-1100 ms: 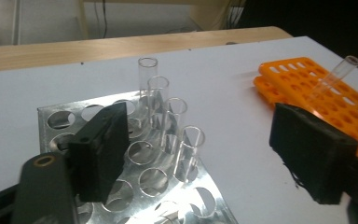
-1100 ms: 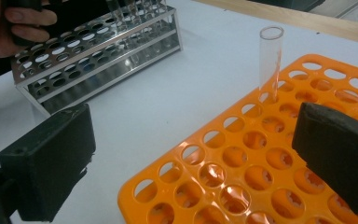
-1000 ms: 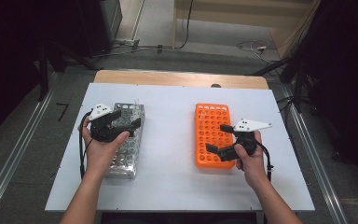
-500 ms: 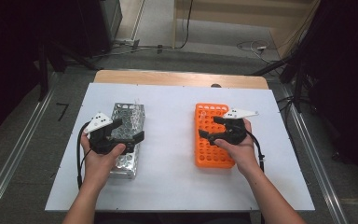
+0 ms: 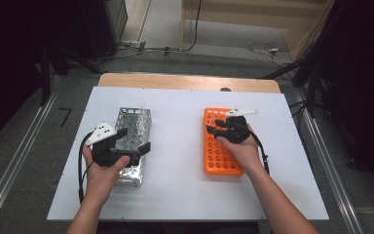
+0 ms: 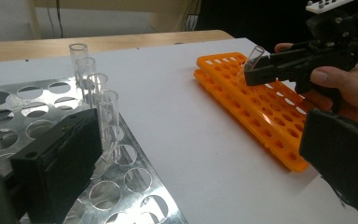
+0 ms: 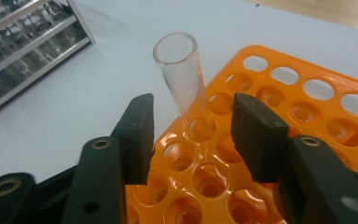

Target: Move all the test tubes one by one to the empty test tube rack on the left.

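A clear glass test tube (image 7: 179,79) stands in a hole of the orange rack (image 5: 219,161), near the far left corner of that rack as the high view shows it, and it leans a little. The right gripper (image 7: 191,135) is placed around this tube: one black jaw is on each side of it. The jaws have just been closing, but in the right gripper view there is a small gap between each pad and the glass, so the tube is between them and not yet pressed. The same tube (image 6: 255,56) can be seen from the left gripper view, with its open mouth above the jaws of the right gripper (image 6: 261,70).

Left of the orange rack, well apart from it on the white table (image 5: 175,190), lies the metal rack (image 5: 135,122). At its far edge, four empty glass tubes (image 6: 93,88) stand in a row. The left gripper (image 5: 131,141) hovers above the near part of the metal rack, with its jaws wide apart and nothing between them. One of its jaws is just beside the nearest tube of that row; I cannot tell if they touch.
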The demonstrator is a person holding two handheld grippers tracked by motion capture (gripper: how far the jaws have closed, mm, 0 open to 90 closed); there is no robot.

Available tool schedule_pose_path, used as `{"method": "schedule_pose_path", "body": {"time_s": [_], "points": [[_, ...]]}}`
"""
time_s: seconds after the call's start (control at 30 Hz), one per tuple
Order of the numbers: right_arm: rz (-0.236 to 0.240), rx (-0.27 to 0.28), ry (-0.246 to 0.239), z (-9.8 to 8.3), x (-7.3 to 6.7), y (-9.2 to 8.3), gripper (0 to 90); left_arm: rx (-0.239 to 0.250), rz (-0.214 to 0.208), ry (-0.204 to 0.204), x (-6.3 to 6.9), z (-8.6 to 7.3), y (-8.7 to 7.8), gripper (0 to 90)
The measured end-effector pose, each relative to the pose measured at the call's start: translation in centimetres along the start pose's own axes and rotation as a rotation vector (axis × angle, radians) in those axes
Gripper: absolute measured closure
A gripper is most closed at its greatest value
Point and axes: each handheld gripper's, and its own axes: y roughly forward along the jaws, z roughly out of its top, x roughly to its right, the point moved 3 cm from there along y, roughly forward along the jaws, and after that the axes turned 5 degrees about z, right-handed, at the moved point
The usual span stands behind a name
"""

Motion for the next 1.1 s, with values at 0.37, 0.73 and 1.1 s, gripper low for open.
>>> {"method": "schedule_pose_path", "body": {"time_s": [0.37,0.73,1.1], "points": [[-0.057,-0.059,-0.038,0.1,-0.2,1.0,64.5,0.009,0.01,-0.012,-0.1,0.0,-0.6,0.0],[-0.091,-0.047,-0.037,0.3,-0.2,1.0,73.9,0.001,0.005,-0.005,0.2,0.0,-0.3,0.0],[-0.076,0.046,-0.033,0.7,-0.4,-0.7,74.1,0.009,-0.01,0.002,0.5,0.2,-0.1,0.0]]}}
